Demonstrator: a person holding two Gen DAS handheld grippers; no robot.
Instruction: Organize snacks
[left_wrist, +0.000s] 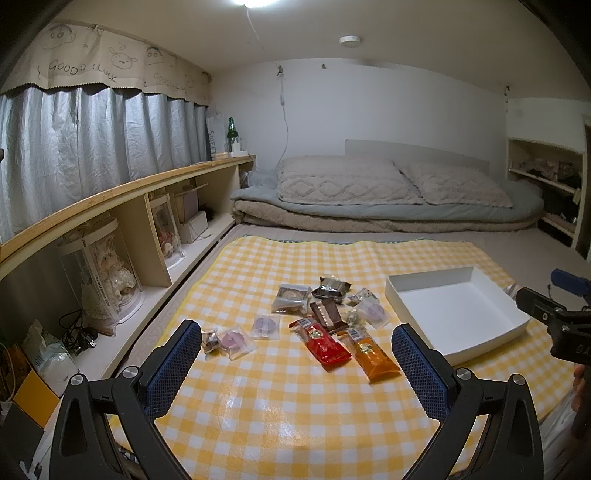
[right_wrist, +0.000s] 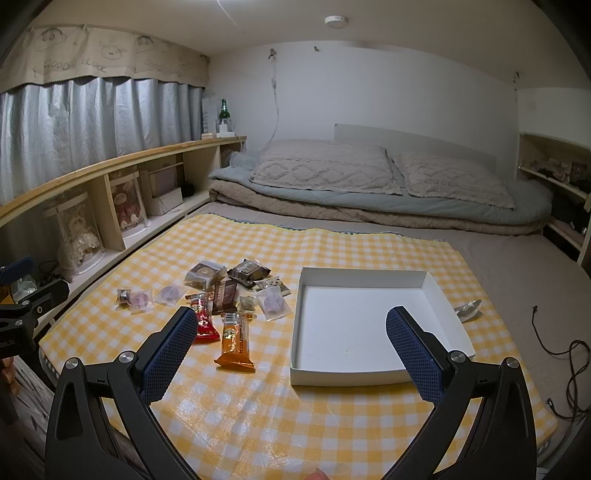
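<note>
Several wrapped snacks lie in a loose cluster on a yellow checked cloth (left_wrist: 280, 398): a red packet (left_wrist: 322, 341), an orange packet (left_wrist: 373, 354), a brown chocolate bar (left_wrist: 327, 314), and clear bags with purple sweets (left_wrist: 236, 341). An empty white tray (left_wrist: 456, 314) sits to their right. My left gripper (left_wrist: 295, 350) hovers open above the cloth, just short of the red and orange packets. In the right wrist view my right gripper (right_wrist: 291, 332) is open too, over the near edge of the white tray (right_wrist: 369, 332), with the orange packet (right_wrist: 234, 341) between its fingers' line of sight.
A low shelf (left_wrist: 122, 199) with boxed dolls runs along the left under grey curtains. Folded bedding and pillows (left_wrist: 369, 184) lie beyond the cloth. A metal spoon (right_wrist: 467, 308) rests right of the tray. Black cables (right_wrist: 565, 354) trail on the floor at right.
</note>
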